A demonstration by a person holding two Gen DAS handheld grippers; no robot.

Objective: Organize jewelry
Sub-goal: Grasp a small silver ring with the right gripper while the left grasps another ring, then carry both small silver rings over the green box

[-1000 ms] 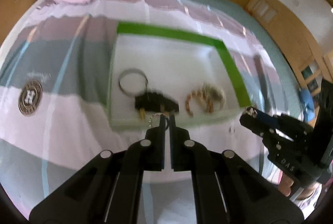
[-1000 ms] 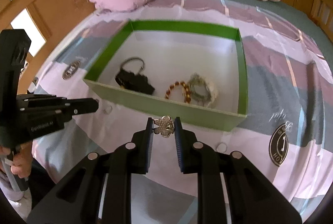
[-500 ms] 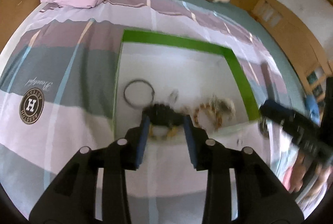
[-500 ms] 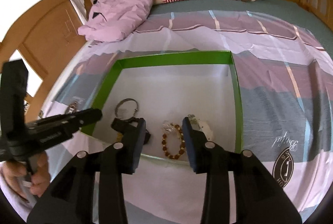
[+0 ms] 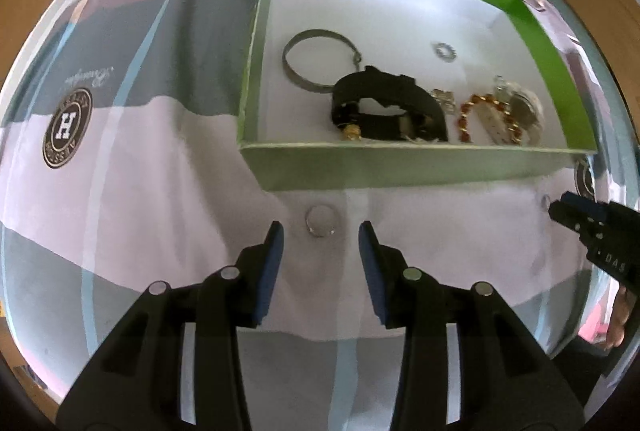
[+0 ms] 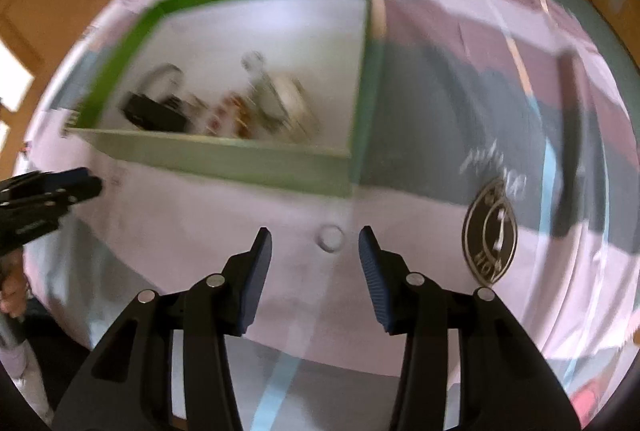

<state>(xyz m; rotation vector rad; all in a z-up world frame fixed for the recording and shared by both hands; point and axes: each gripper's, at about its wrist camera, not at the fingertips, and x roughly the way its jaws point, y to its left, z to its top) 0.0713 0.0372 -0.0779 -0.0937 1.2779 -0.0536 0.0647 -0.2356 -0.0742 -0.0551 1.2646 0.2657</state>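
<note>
A bedspread [image 5: 168,215] in pink, grey and teal bands fills both views, its far end cut off by the frame. On it sits a green box [image 5: 400,167] with a white floor; its near wall hides the lower edges of the jewelry inside. At the near side of that floor lie a silver bangle [image 5: 316,61], a black strap [image 5: 384,107], a beaded bracelet [image 5: 480,115] and a pale bracelet [image 5: 520,107] crowded together, with 1 small ring [image 5: 445,51] apart, farther in. The right wrist view is motion-blurred, so the box contents there are only smears. The left gripper [image 5: 320,243] has its jaws spread wide and holds nothing; a small ring [image 5: 320,221] lies on the bedspread just beyond its tips, near the box wall. The right gripper [image 6: 316,251] is likewise spread and empty, with what looks like another ring [image 6: 330,237] on the cloth between its tips, too blurred to be sure.
</note>
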